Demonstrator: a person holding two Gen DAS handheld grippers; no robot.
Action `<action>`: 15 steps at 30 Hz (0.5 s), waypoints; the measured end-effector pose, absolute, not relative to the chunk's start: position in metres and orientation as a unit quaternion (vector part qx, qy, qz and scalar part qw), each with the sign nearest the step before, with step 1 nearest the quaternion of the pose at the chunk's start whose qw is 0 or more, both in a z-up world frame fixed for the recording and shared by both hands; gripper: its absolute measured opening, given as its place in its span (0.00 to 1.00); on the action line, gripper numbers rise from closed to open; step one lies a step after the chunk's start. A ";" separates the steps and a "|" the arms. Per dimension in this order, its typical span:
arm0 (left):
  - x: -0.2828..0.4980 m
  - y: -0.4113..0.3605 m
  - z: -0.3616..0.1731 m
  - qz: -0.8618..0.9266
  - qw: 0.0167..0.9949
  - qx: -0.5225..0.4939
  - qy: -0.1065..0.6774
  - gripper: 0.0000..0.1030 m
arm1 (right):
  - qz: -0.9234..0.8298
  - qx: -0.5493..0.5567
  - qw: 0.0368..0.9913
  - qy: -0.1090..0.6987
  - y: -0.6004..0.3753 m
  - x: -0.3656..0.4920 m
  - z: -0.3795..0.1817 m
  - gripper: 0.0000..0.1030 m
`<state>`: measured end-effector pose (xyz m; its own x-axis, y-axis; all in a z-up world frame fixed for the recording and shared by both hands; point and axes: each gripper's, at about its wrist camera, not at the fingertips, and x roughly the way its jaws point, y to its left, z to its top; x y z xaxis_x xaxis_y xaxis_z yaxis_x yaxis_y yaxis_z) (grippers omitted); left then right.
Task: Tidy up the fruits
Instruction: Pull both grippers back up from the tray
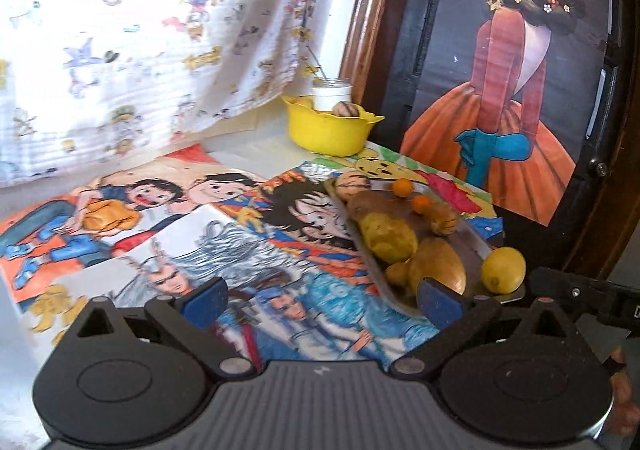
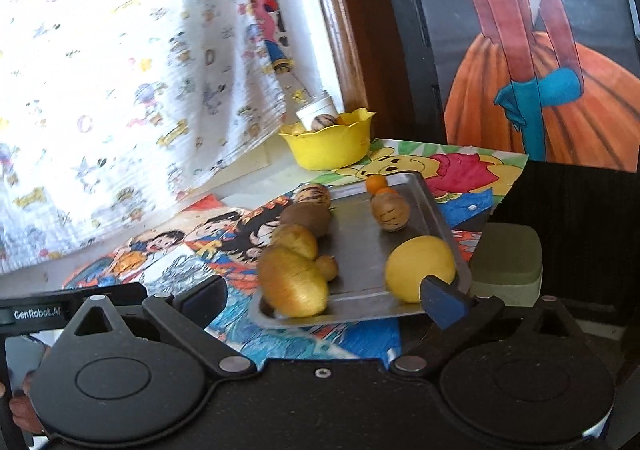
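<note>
**Inspector:** Both your tongs stand spread wide with nothing between the pads. The left gripper (image 1: 322, 300) hangs over the cartoon-print table covering (image 1: 168, 234); the right gripper (image 2: 324, 300) sits at the near edge of the metal tray (image 2: 360, 234), which lies straight ahead of it.

**Operator:** Where is the fruit from there?

**Inspector:** Ahead of your right tongs, largest first: a big golden-brown fruit (image 2: 292, 282) just beyond the left finger, at the tray's near left corner. A lemon (image 2: 420, 268) is just beyond the right finger, at the near right rim. Further out along the left edge lie a knobbly yellow-brown fruit (image 2: 296, 240) and a dull brown one (image 2: 306, 218). Two striped fruits (image 2: 390, 212) sit further still, then two small orange fruits (image 2: 377, 183) at the far end. The yellow bowl (image 2: 330, 144) is well beyond the tray and already holds one striped fruit (image 2: 322, 122).

**Operator:** How will they handle?

**Inspector:** My judgement only: the large ones look firm yet rounded, so they may roll off the pads. Take each across its widest middle, fingers either side, not at the tapered ends. The lemon's skin looks smooth and probably slippery; grip it squarely. The small orange fruits look light and possibly soft, so you should close gently. The tray looks slick, so a nudged fruit may slide into its neighbour.
</note>
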<state>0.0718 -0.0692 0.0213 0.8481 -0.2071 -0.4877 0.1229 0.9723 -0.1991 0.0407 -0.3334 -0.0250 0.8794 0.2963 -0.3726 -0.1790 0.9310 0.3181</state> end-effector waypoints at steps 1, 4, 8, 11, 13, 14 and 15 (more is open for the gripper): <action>0.068 -0.067 0.021 -0.083 0.958 -0.079 0.261 1.00 | 0.126 0.135 0.960 0.210 -0.329 0.037 -0.025 0.99; 0.058 -0.059 0.019 -0.076 0.960 -0.074 0.259 1.00 | 0.130 0.120 0.963 0.205 -0.317 0.025 -0.025 0.99; 0.046 -0.053 0.017 -0.069 0.962 -0.068 0.255 1.00 | 0.133 0.109 0.965 0.200 -0.304 0.011 -0.025 0.99; 0.039 -0.049 0.016 -0.065 0.964 -0.062 0.252 1.00 | 0.134 0.104 0.965 0.199 -0.298 0.005 -0.025 0.99; 0.035 -0.047 0.015 -0.063 0.964 -0.060 0.251 1.00 | 0.135 0.099 0.966 0.197 -0.294 0.001 -0.025 0.99; 0.033 -0.046 0.015 -0.061 0.964 -0.060 0.251 1.00 | 0.135 0.096 0.967 0.196 -0.293 -0.001 -0.025 0.99; 0.032 -0.045 0.015 -0.060 0.964 -0.061 0.251 1.00 | 0.135 0.093 0.967 0.196 -0.292 -0.002 -0.025 0.99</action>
<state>0.0319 -0.0445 0.0147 0.8669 -0.1459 -0.4766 0.0850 0.9855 -0.1472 -0.0019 -0.2917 -0.0249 0.8871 0.2974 -0.3530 -0.2243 0.9461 0.2336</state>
